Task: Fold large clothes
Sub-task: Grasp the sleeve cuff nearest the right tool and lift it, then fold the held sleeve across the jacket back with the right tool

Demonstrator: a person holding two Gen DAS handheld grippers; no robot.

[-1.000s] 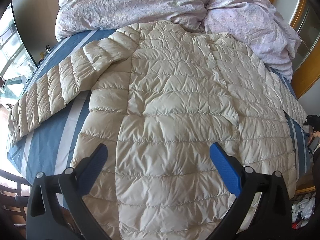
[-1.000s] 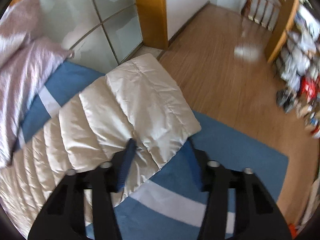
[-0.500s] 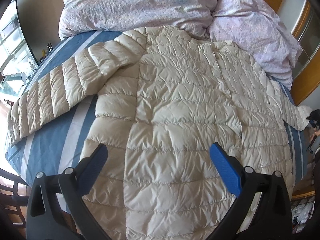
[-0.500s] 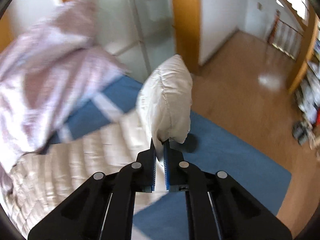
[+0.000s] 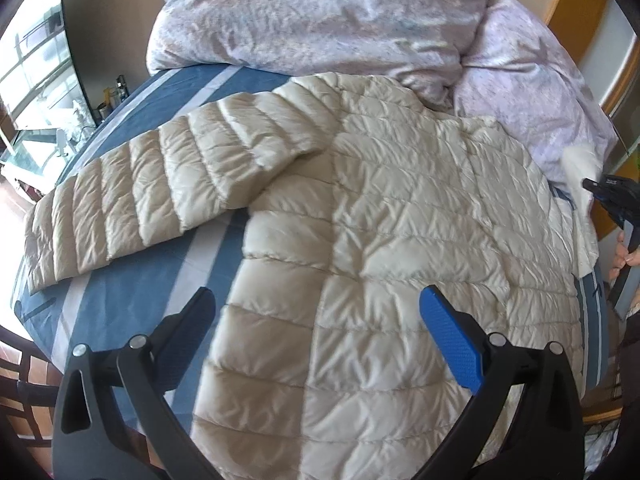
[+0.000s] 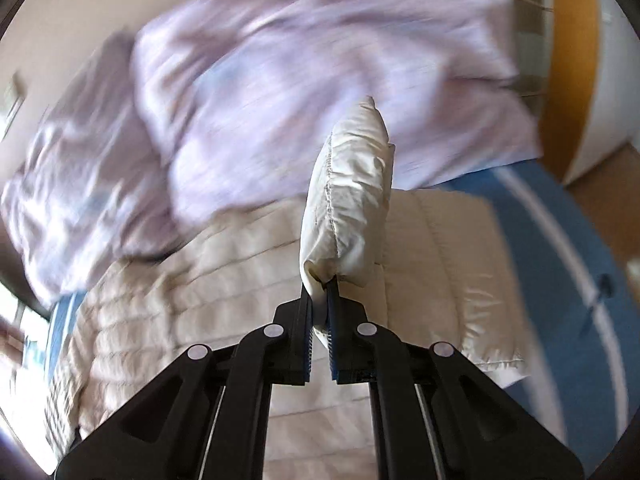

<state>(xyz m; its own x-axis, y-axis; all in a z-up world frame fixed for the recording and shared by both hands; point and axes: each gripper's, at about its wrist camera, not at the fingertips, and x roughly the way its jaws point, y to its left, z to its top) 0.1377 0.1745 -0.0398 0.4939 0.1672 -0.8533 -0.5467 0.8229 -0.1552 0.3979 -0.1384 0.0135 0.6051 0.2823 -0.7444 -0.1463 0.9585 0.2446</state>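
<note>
- Plainly, the right tongs (image 6: 320, 300) were clamped tight on the cuff end of the jacket's right sleeve (image 6: 348, 200), the pads pinching a bunched fold of cream fabric; the sleeve end stood up from the pinch, above the rest of the garment.
- The left tongs (image 5: 320, 320) stood wide open, holding nothing and hovering over the lower body of the puffer jacket (image 5: 380, 240), their blue pad (image 5: 452, 344) clear of the fabric.
- The cream quilted jacket lay spread flat on the bed (image 5: 120, 300), over a blue sheet with pale stripes, collar toward the rumpled lilac duvet (image 5: 320, 20) at the head.
- Its left sleeve (image 5: 160, 192) stretched out sideways across the sheet, the cuff close to the bed's edge.
- Seen from the left wrist, the right tongs (image 5: 612, 196) and the person's fingers (image 5: 624, 256) showed at the far right rim, beside the jacket's right side.
- Bare sheet showed between the left sleeve and the jacket's body, and again beyond the right side in the right wrist view, which was blurred.
- The duvet touched the collar area, so little room was left at the head.
</note>
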